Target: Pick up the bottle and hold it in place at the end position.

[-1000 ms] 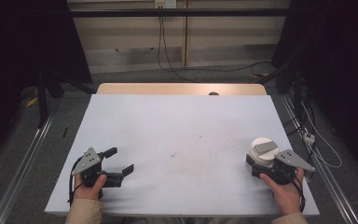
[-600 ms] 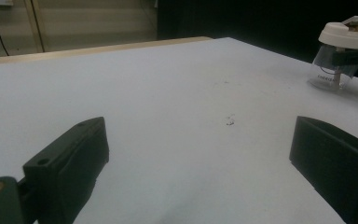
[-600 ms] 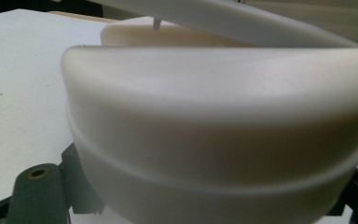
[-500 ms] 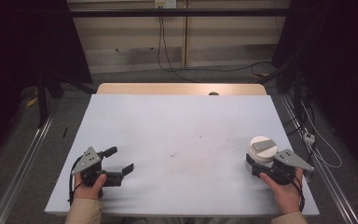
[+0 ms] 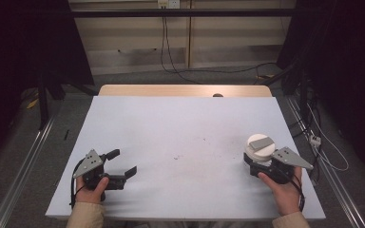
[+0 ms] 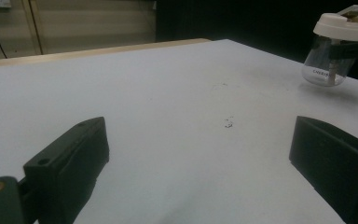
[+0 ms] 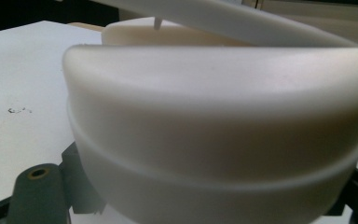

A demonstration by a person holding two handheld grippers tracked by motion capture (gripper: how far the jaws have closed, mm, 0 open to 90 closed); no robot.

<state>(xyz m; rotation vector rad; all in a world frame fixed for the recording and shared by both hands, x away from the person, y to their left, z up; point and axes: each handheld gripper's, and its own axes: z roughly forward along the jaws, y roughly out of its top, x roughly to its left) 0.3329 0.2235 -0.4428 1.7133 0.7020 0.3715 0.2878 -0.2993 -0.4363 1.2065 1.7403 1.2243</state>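
Right gripper (image 5: 255,164) clamped on the jar (image 5: 260,148) at 4 o'clock; left gripper (image 5: 122,164) jaws apart. Next: lift steadily, I'd guess.

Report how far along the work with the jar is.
Done: the right gripper has just closed its jaws on the clear jar with the white lid, which stands on the white table near its right edge. In hand: that grip; the jar is not yet lifted. The left gripper rests open on the table, nothing between its jaws. Left: probably lifting or opening the jar.
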